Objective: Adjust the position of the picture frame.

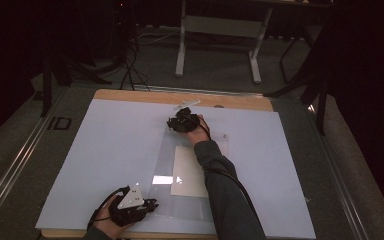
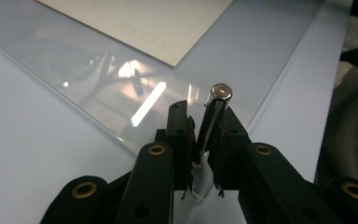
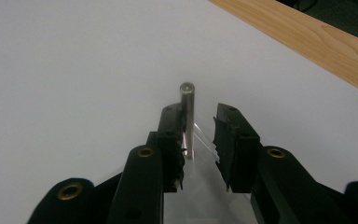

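White board (image 1: 105,165) covers the table. A metal pin (image 2: 214,116) is gripped in the left gripper's (image 1: 152,204) jaws above a clear plastic sheet (image 2: 84,88). Open jaws of the right gripper (image 3: 200,126) flank another pin (image 3: 187,116) at the sheet's far corner. Paper (image 1: 187,172) under the sheet is shown whole from above.

light: dim room, black toward 9 and 3 o'clock | glare: white streak on clear sheet (image 1: 180,165), reflections in left gripper view | focus: high view soft, near jaws slightly blurred
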### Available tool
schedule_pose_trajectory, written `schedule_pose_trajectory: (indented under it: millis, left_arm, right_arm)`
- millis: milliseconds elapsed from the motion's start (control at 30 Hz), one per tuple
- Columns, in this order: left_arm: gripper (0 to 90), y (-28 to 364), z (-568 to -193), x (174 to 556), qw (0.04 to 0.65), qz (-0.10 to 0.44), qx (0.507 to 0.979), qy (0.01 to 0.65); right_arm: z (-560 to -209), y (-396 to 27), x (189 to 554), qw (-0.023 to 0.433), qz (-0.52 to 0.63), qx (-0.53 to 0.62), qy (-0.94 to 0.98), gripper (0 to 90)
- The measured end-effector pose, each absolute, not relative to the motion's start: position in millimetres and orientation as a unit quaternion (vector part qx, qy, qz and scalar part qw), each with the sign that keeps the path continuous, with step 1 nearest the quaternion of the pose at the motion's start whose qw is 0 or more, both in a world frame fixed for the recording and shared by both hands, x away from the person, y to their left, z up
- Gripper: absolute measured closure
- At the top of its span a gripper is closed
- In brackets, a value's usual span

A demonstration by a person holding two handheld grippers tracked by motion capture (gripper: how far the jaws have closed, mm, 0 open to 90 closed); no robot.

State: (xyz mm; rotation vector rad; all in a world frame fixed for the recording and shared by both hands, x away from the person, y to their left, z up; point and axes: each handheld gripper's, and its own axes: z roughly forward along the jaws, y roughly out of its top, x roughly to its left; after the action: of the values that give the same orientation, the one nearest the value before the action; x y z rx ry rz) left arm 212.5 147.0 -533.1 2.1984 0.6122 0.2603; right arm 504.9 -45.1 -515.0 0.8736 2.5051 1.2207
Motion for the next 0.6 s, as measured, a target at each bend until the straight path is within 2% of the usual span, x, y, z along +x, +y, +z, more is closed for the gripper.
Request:
schedule_pose_trajectory:
  millis: [67,100,400,433,600]
  left_arm:
    - [80.0,146,-533,212,0.410,0.104,0.872,0.247]
    - [81.9,146,-534,213,0.411,0.104,0.871,0.248]
    - [81.9,144,-535,213,0.404,0.107,0.872,0.254]
    - [82.4,143,-535,213,0.402,0.108,0.873,0.254]
    - [84.0,143,-535,213,0.407,0.104,0.869,0.262]
  right_arm:
    - [-517,-42,507,0.110,0.414,0.296,0.854,73.0]
    - [-518,-38,508,0.110,0.411,0.297,0.855,76.5]
    - [-525,-28,510,0.115,0.400,0.303,0.857,79.2]
    - [-528,-26,510,0.111,0.397,0.305,0.858,83.4]
    - [-529,-24,509,0.117,0.394,0.305,0.859,84.8]
